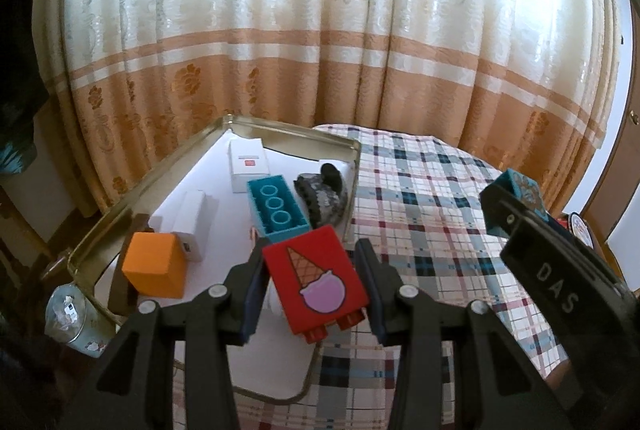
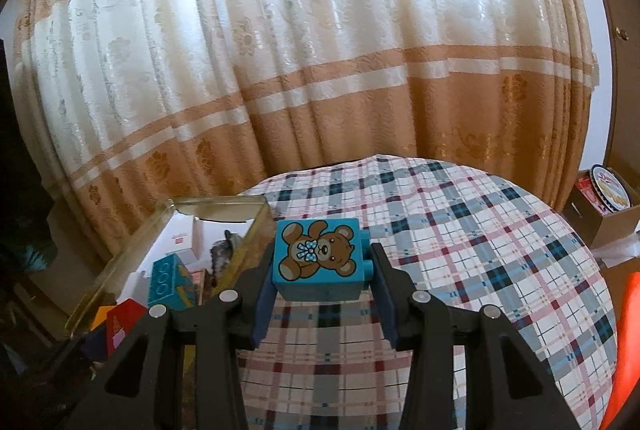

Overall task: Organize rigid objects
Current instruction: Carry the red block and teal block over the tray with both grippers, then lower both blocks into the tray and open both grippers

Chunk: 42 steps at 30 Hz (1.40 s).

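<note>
The left gripper (image 1: pixel 316 282) was found built of matte black plastic struts, with a round silver screw head set at each of four pivots across the lower frame. Flat dark blue pads (image 1: pixel 253 294) were fitted to its fingers. The right gripper (image 2: pixel 324 280) matched it; at right of the left view, white "DAS" lettering was noted.

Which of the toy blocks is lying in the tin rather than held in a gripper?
The long teal block with open round sockets facing up. The red ice-cream block is in the left gripper, the teal teddy-bear block in the right gripper.
</note>
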### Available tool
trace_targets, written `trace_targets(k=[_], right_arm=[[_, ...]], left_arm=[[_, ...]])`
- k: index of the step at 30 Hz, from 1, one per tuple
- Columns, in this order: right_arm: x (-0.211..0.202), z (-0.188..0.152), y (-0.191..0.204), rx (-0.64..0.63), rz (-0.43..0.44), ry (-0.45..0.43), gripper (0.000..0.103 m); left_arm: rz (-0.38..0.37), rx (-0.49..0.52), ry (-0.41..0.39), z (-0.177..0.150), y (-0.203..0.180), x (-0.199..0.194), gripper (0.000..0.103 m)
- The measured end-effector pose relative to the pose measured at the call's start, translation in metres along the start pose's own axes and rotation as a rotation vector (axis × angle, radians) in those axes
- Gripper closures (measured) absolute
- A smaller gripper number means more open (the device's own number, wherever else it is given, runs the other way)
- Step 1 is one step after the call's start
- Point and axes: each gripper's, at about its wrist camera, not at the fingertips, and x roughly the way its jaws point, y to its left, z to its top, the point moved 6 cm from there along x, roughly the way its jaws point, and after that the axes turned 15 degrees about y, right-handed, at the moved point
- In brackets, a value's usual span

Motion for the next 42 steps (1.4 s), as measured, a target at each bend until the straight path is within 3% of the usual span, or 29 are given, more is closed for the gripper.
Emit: trace_targets(k=[28, 42], right_arm=[[0.01, 0.004, 0.057, -0.083, 0.069, 0.017, 0.056], [0.019, 0.029, 0.085, -0.122, 0.085, 0.002, 0.057]], left_arm=[[0.064, -0.086, -0.005, 0.008, 0.058, 0.002, 0.061], [0.095, -0.129, 0.003, 0.016, 0.086, 0.007, 0.061]])
